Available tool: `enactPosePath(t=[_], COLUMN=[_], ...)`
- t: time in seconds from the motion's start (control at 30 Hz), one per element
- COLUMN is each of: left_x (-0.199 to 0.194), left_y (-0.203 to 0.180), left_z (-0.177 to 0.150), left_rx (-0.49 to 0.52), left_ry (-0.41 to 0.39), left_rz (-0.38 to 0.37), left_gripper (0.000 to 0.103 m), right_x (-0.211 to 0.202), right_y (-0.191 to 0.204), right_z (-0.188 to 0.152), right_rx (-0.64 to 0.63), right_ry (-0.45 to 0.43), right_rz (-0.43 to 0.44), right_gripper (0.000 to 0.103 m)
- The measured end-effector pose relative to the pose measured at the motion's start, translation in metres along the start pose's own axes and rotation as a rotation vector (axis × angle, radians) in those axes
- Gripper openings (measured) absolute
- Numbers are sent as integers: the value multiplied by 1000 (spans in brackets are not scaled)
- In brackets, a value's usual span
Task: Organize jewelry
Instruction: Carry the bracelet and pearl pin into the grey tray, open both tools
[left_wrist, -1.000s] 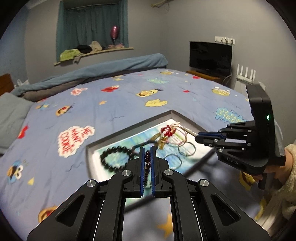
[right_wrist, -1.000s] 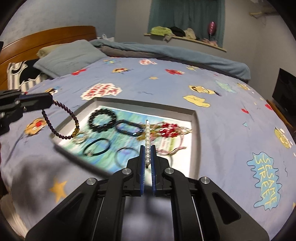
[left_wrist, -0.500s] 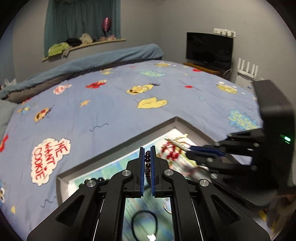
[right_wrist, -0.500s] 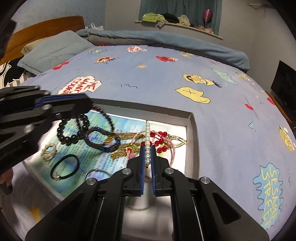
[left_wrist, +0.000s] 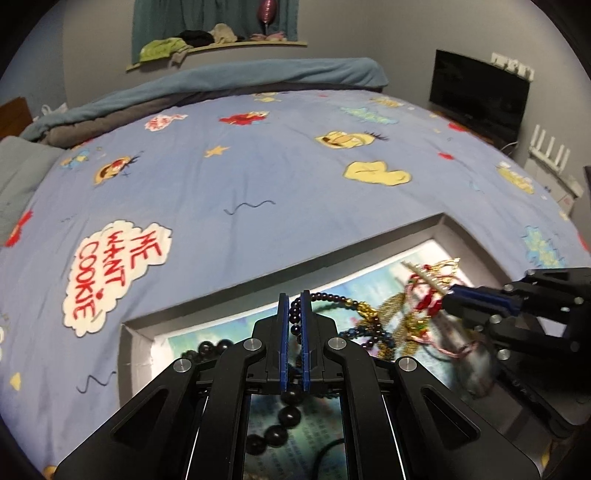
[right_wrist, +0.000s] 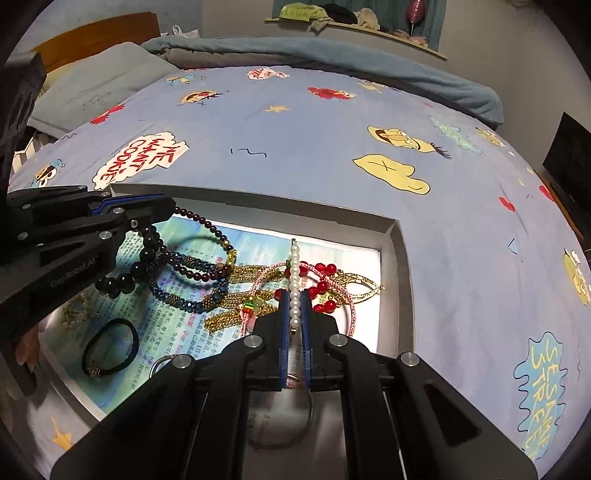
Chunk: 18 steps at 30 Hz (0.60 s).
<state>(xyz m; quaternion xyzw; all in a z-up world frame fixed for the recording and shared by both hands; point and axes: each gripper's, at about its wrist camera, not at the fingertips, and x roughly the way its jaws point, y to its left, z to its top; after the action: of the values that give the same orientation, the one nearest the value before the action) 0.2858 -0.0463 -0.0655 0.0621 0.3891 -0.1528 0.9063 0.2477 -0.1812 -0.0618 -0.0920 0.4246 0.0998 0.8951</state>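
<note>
A shallow grey tray (right_wrist: 258, 195) lined with printed paper lies on the bedspread. My left gripper (left_wrist: 294, 317) is shut on a dark purple bead bracelet (left_wrist: 332, 297); in the right wrist view the left gripper (right_wrist: 147, 210) sits over the tray's far left corner and the bracelet (right_wrist: 207, 236) droops onto the pile. My right gripper (right_wrist: 294, 295) is shut on a white pearl strand (right_wrist: 294, 266) that sticks up past its tips. In the left wrist view the right gripper (left_wrist: 454, 295) hovers over the tray (left_wrist: 332, 254) at its right end.
In the tray lie a black bead bracelet (right_wrist: 122, 277), a blue bead bracelet (right_wrist: 184, 299), gold chains (right_wrist: 236, 306), a red-bead cord bracelet (right_wrist: 325, 284) and a black hair tie (right_wrist: 110, 347). Pillows (right_wrist: 96, 85) and a rolled blanket (right_wrist: 332, 59) lie beyond.
Both grippers came lower and closer over the tray, each still gripping its piece. The purple bracelet, which hung free beside the tray, now droops over the jewelry inside it.
</note>
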Motion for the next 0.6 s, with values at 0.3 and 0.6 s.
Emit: enactPosePath(t=[0.3,0.6], left_x=[13,19], left_y=[-5,-4], left_z=[3,1], left_rx=[26,13], left_ry=[61,82], left_rz=[41,49], left_gripper=[7,9], right_x=[13,14], right_y=[-11,-12], right_z=[7,7], right_rx=[40,52], right_ry=[50,50], right_rz=[-9,-32], right_gripper=[6,6])
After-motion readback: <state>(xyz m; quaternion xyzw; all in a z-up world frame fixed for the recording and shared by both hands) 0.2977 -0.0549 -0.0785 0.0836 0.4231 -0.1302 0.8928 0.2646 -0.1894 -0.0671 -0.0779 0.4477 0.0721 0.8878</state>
